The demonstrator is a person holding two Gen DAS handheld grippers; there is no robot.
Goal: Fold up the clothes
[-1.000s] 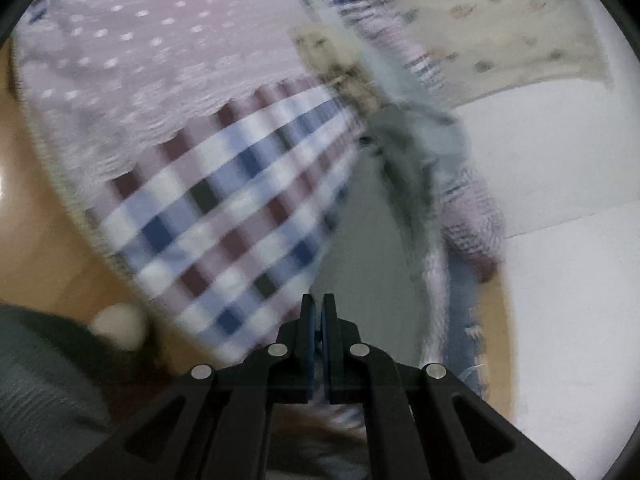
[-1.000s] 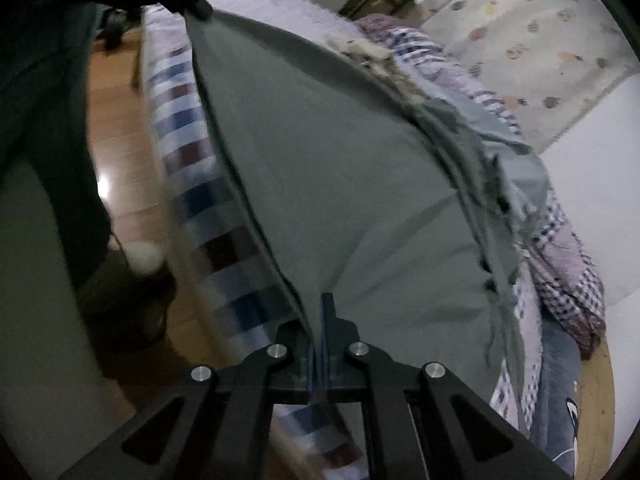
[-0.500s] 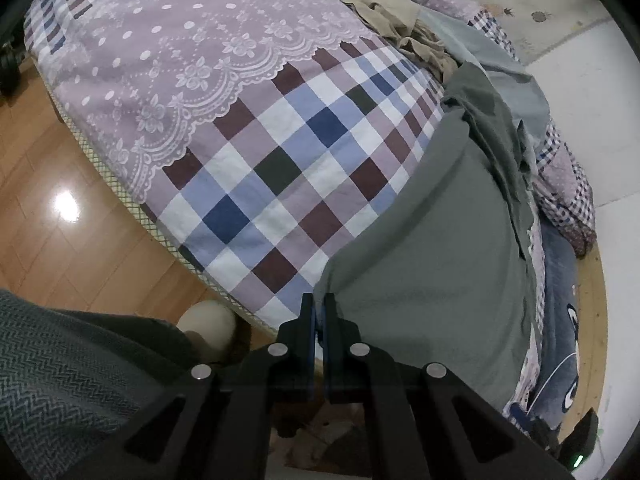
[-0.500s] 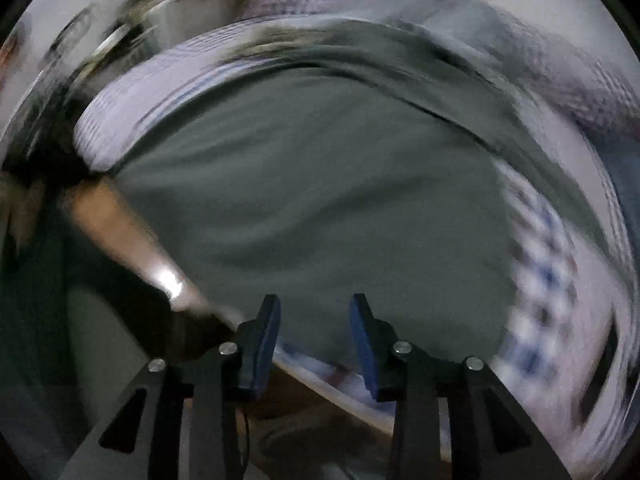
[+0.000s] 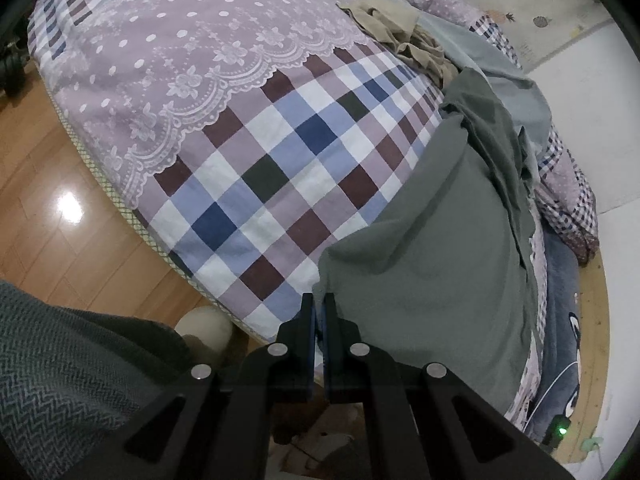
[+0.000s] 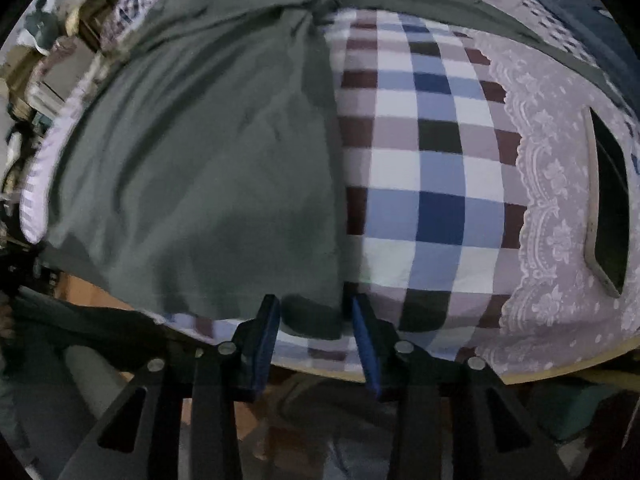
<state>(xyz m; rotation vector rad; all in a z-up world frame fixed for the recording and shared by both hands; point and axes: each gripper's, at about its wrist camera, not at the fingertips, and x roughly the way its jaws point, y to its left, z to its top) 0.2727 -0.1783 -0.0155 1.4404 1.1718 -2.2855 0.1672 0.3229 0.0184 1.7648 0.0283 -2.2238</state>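
Progress: garment spread flat, no fold made yet

Cloth is where I want it for a start. I have the plain grey-green cotton garment (image 5: 448,240) lying spread over the checked blue, maroon and white bed cover (image 5: 280,168), its near hem at the bed's near edge and its far end bunched into wrinkles against a pale grey-blue cloth (image 5: 496,68) and a crumpled tan garment (image 5: 404,36) further up the cover. From the right wrist view the same garment (image 6: 200,160) reads mostly smooth, with a few shallow creases and a gathered ridge at the far end.

My left gripper (image 5: 319,312) has its fingers pressed together on the near corner of the garment's hem, so I judge that corner pinched. My right gripper (image 6: 314,320) is spread wide, its blue pads (image 6: 269,328) straddling the other near corner of the hem without closing on it; whether they touch the fabric I cannot tell.

By my reading, 1 stage is done: the piece is laid out. 0 folds are in. Left to do: close the right gripper on its corner, carry both near corners over toward the far end, flatten the bunched part, then fold again. The tan and grey-blue pieces look unfolded too, so more work waits further up the cover.
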